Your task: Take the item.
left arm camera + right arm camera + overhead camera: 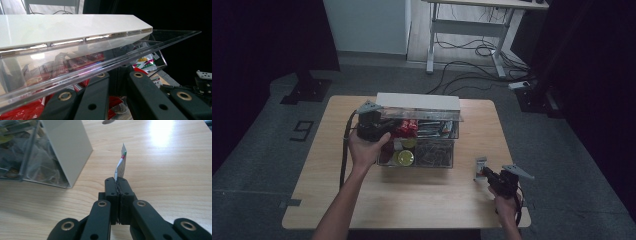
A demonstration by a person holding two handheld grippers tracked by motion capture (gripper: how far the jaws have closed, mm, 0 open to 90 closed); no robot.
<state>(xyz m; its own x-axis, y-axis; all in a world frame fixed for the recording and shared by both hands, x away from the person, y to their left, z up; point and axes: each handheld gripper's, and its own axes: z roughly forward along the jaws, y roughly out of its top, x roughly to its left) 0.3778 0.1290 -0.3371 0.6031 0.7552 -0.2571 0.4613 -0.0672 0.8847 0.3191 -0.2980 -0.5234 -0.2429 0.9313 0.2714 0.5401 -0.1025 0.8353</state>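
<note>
Right hand-held gripper [486, 172], near the worktop's [427, 200] front-right corner: jaws clenched on a small flat sachet [121, 166], pinched by its bottom edge, long axis standing up from the jaw tips. White with a red and green stripe; print too small to read.

The clear box [432, 150] lies from it toward the worktop's middle, well apart. So the sachet probably travels that way and in over the box's right wall.

Left hand-held gripper [379, 131] is at the box's left end, jaws clamped on the edge of the clear lid [82, 67], propping it open on its white hinge strip [62, 27].

Inside: red packets [406, 128], yellow-green round things [403, 157], more sachets [145, 64]. No label legible.
</note>
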